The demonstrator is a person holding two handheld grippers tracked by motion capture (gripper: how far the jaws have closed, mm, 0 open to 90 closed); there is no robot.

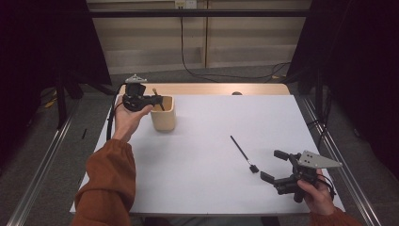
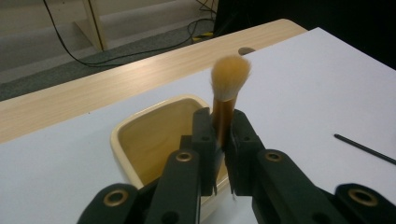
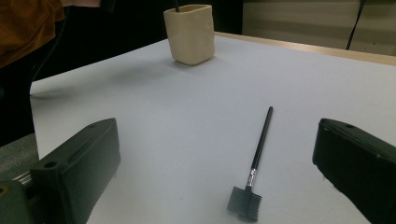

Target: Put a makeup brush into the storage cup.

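- The tabletop [image 1: 202, 141] is a white sheet with a wood strip along its far edge; the work sits in two spots, the far left corner and the near right corner.
- The cup [image 1: 163, 113], cream and square-mouthed, stands upright near the far left corner, well apart from everything on the right side.
- The left tool [image 1: 157, 100] hovers over the cup's mouth, pressed together on the handle of a powder brush [image 2: 227, 88]. In the left gripper view the brush stands roughly upright, bristles up, its lower end pointing down towards the cup's opening just below.
- The right tool [image 1: 275, 165] rests near the near right corner, jaws spread wide and holding nothing.
- The small brush [image 3: 256, 163], thin and black, lies flat on the tabletop just ahead of the right tool, between its spread jaws in the right gripper view. Its long axis runs from the comb head, nearest the tool, away towards the middle of the tabletop.
- Judged from this, the right hand is far nearer the small brush, and the powder brush needs only a straight drop into the cup.
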